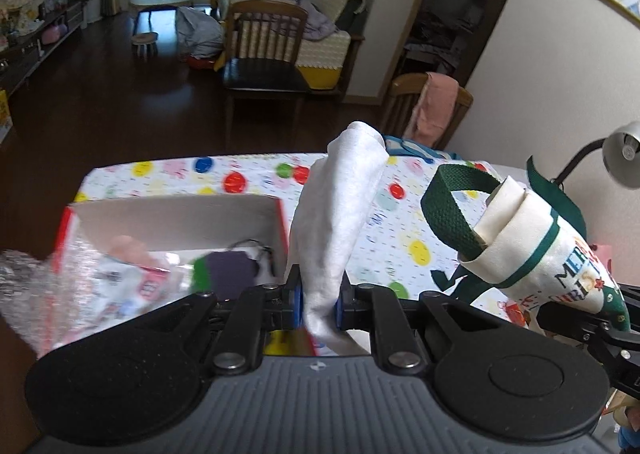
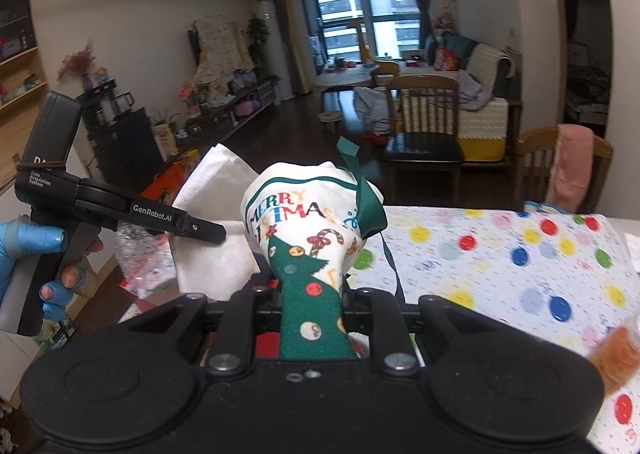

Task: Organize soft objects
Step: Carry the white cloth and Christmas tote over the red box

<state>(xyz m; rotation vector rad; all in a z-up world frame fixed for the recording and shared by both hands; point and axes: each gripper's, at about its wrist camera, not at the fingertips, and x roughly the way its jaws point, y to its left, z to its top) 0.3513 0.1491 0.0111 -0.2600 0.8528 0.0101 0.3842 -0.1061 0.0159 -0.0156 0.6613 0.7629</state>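
Soft things are in both grips at once: the left gripper [image 1: 319, 308] has its jaws clamped on a white cloth [image 1: 340, 213], which stands up limp and folded above the pads, and the right gripper [image 2: 312, 302] has its jaws pinched on the green foot of a Christmas tote bag [image 2: 304, 230], printed with "MERRY" and a tree, its green webbing handle [image 2: 370, 201] flopping over the top. Both pieces hang clear of the worktop [image 1: 400, 238], which wears a cloth of coloured dots. I take it they are held by one end so the fabric falls free and does not drag across the worktop.

Down to the left sits an open cardboard box [image 1: 180, 221] with a red edge, already holding a jumble, with crinkled plastic wrap [image 1: 24, 286] spilling at its near corner. That box looks the likely home for the cloth, though I can't be sure.

From the right-hand camera, a blue-gloved hand [image 2: 28, 250] is seen on the other tool's handle.
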